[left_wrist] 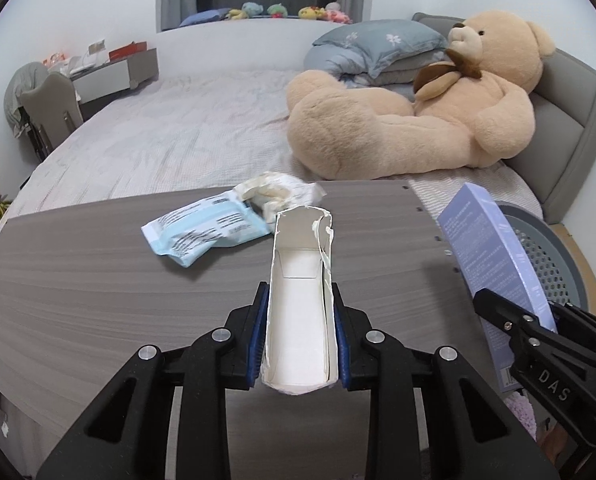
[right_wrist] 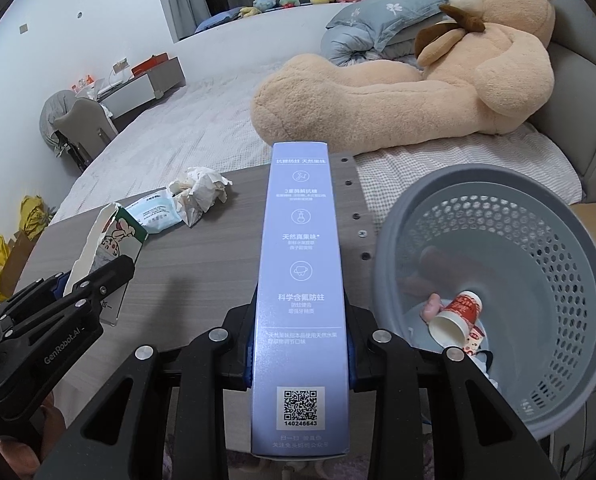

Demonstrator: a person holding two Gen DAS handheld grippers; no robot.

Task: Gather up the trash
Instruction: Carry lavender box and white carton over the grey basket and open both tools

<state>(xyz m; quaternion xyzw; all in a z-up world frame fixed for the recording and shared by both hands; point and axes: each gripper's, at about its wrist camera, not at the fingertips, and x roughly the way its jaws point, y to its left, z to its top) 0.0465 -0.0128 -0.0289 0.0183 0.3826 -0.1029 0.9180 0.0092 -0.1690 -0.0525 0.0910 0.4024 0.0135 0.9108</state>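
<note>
- Left wrist view: the bin point(left_wrist: 553, 256) stood off the right end of the table point(left_wrist: 78, 280), mostly hidden behind the blue box point(left_wrist: 493, 256), so its contents could not be seen from here.
- The left gripper point(left_wrist: 301, 336) was clamped on a torn white carton point(left_wrist: 299, 300), its blue pads pressed against both long sides; the carton's open, ragged end pointed away from the camera, above the tabletop.
- Just beyond the carton's far end lay a wipes pack point(left_wrist: 206, 232) and, touching it, a crumpled tissue point(left_wrist: 278, 192), both on the table.
- The right gripper point(left_wrist: 537, 332) was at the right edge, closed on the lower part of the blue box, which stood tilted in front of the bin.
- Behind the table were a bed point(left_wrist: 170, 136) and a bear point(left_wrist: 417, 120).
- Right wrist view: the bin point(right_wrist: 393, 240) sat low and to the right, beside the table point(right_wrist: 202, 256); in it lay a paper cup point(right_wrist: 457, 318) on its side with other small scraps underneath.
- The right gripper point(right_wrist: 299, 344) held the blue box point(right_wrist: 299, 280) lengthwise between its fingers, the box reaching forward over the table edge, just left of the bin's rim.
- The left gripper point(right_wrist: 94, 280) was at the left, gripping the carton point(right_wrist: 106, 248), whose printed side showed.
- The wipes pack point(right_wrist: 154, 212) and tissue point(right_wrist: 202, 192) lay on the table beyond it, near the bed point(right_wrist: 170, 148) and bear point(right_wrist: 417, 80).
</note>
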